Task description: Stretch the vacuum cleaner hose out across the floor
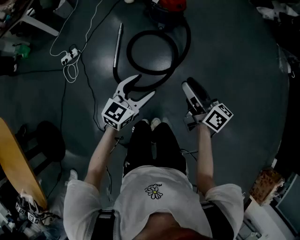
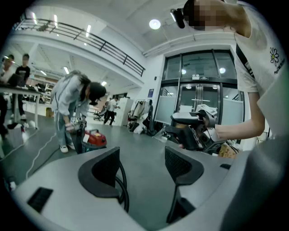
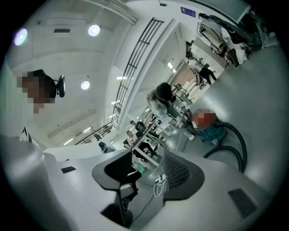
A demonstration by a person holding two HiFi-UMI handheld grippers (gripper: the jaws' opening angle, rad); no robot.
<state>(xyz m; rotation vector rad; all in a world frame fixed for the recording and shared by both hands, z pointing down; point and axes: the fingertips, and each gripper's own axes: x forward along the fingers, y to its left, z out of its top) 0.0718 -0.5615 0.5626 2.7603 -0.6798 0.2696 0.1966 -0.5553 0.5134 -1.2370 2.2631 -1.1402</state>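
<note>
The black vacuum hose (image 1: 130, 50) lies coiled in a loop on the dark floor and runs up to the red vacuum cleaner (image 1: 171, 4). Its metal wand (image 1: 118, 42) lies to the left of the loop. My left gripper (image 1: 143, 86) hovers over the near end of the coil with its jaws wide apart and nothing pressed between them. In the left gripper view the hose (image 2: 123, 189) shows low beside the left jaw. My right gripper (image 1: 191, 84) is to the right of the loop, jaws apart and empty. The right gripper view shows the vacuum cleaner (image 3: 212, 128) and the hose (image 3: 235, 144) to its right.
A white power strip with a looped cable (image 1: 68, 58) lies at the upper left. A wooden board (image 1: 18, 164) and a dark stool (image 1: 47, 140) stand at the left, a cardboard box (image 1: 267, 185) at the lower right. A person (image 2: 72, 108) bends over the vacuum cleaner.
</note>
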